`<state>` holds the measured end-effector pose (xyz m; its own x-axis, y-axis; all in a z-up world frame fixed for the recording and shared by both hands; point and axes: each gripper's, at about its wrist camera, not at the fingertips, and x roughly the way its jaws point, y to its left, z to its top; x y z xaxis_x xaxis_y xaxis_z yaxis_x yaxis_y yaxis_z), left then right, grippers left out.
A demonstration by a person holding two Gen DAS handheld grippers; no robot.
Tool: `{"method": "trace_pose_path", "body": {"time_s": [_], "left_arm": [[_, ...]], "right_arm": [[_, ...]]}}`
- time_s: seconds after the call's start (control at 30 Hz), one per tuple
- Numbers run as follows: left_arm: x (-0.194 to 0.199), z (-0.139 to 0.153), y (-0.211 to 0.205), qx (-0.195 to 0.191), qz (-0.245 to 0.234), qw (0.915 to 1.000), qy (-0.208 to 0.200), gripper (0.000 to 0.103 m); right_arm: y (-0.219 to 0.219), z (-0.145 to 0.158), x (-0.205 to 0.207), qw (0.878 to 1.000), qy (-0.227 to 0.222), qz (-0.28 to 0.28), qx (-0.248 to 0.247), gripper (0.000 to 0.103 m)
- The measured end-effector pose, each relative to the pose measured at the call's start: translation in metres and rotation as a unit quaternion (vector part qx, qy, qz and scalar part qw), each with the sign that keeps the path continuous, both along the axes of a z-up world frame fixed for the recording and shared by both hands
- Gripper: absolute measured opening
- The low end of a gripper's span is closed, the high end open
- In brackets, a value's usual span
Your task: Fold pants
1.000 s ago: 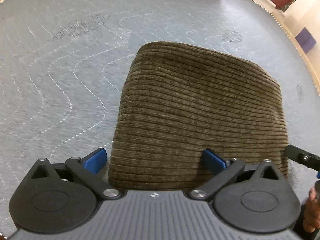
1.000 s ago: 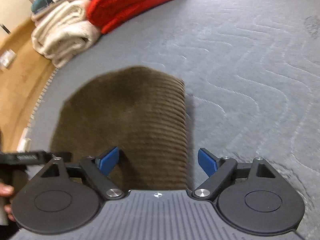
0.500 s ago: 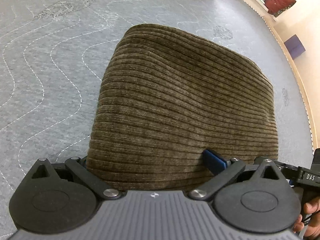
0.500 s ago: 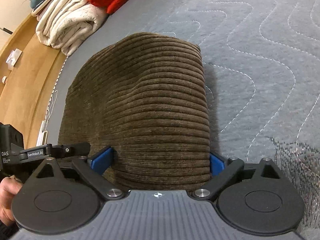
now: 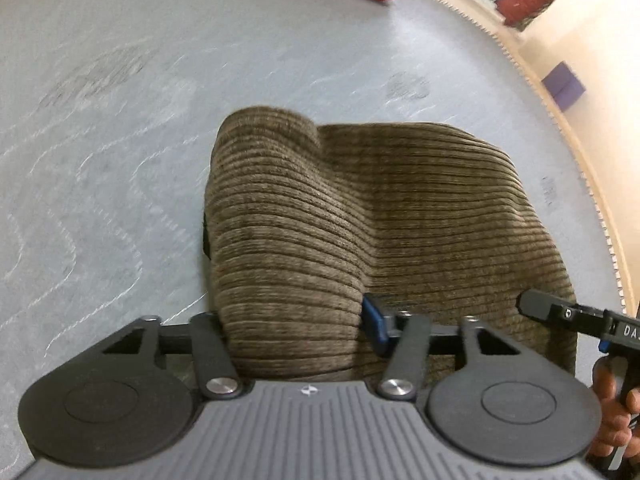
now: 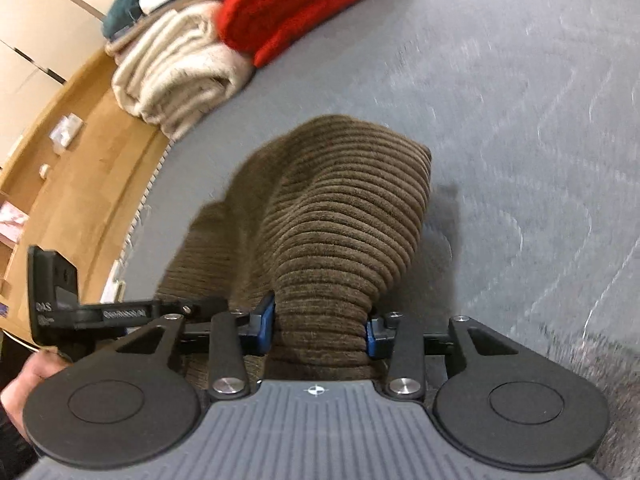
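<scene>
The brown corduroy pants (image 5: 400, 216) lie folded into a thick bundle on the grey quilted mattress (image 5: 120, 120). My left gripper (image 5: 294, 328) is shut on the near left edge of the pants, bunching the cloth into a raised ridge; its left finger is hidden by the cloth. My right gripper (image 6: 320, 326) is shut on the near right edge of the pants (image 6: 344, 240), which rise in a hump between its blue pads (image 6: 264, 320). Each gripper shows at the edge of the other's view.
Folded cream (image 6: 176, 76), red (image 6: 304, 0) and dark green clothes are stacked at the far end of the mattress (image 6: 520, 120). A wooden floor (image 6: 68, 184) lies beyond the mattress edge. A purple box (image 5: 562, 86) sits by the wall.
Both grippers have closed on the near edge of the pants and lifted it, so the cloth now bunches into ridges. The views have pulled back and tilted up.
</scene>
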<state>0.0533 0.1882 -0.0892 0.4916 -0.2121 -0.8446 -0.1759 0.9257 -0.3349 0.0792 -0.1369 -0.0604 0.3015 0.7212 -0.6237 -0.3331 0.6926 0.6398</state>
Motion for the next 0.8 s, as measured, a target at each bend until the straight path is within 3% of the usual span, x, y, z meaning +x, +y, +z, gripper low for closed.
{"method": "trace_pose_path", "body": {"time_s": [0.1,0.33,0.37,0.43,0.47,0.5,0.53,0.57,0.6,0.7,0.77,0.8], "left_arm": [[0.019,0.011,-0.019,-0.011,-0.010,0.9993,-0.034,0.048],[0.066,0.042,-0.061,-0.024,-0.029,0.9894,-0.140,0.048],[0.072,0.045,-0.063,-0.037,-0.026,0.9876,-0.151,0.049],[0.086,0.041,-0.059,-0.063,-0.017,0.9870,-0.147,0.060],[0.094,0.035,-0.056,-0.053,-0.005,0.9893,-0.135,0.075],[0.099,0.031,-0.051,-0.004,0.034,0.9921,-0.121,0.078],[0.102,0.029,-0.048,0.048,0.065,0.9904,-0.112,0.078],[0.104,0.030,-0.045,0.089,0.084,0.9869,-0.106,0.075],[0.104,0.033,-0.042,0.091,0.086,0.9858,-0.111,0.069],[0.097,0.048,-0.059,0.054,0.031,0.9861,-0.154,0.062],[0.096,0.048,-0.086,0.073,-0.046,0.9816,-0.170,0.061],[0.096,0.040,-0.103,0.085,-0.079,0.9812,-0.154,0.061]], "right_arm": [[-0.014,0.020,0.014,0.999,-0.034,-0.001,-0.007,0.041],[-0.068,0.066,0.062,0.992,-0.128,-0.003,-0.010,0.040],[-0.074,0.070,0.069,0.990,-0.140,-0.005,-0.007,0.040],[-0.089,0.071,0.083,0.988,-0.154,-0.017,-0.005,0.043],[-0.097,0.067,0.091,0.988,-0.151,-0.030,-0.017,0.050],[-0.103,0.059,0.101,0.988,-0.139,-0.056,-0.040,0.054],[-0.110,0.049,0.110,0.985,-0.121,-0.098,-0.076,0.059],[-0.119,0.039,0.116,0.977,-0.105,-0.145,-0.115,0.058],[-0.127,0.033,0.117,0.970,-0.096,-0.174,-0.137,0.058],[-0.138,0.029,0.116,0.970,-0.081,-0.174,-0.146,0.058],[-0.126,0.036,0.107,0.974,-0.111,-0.132,-0.148,0.058],[-0.119,0.037,0.103,0.975,-0.123,-0.103,-0.156,0.057]]}}
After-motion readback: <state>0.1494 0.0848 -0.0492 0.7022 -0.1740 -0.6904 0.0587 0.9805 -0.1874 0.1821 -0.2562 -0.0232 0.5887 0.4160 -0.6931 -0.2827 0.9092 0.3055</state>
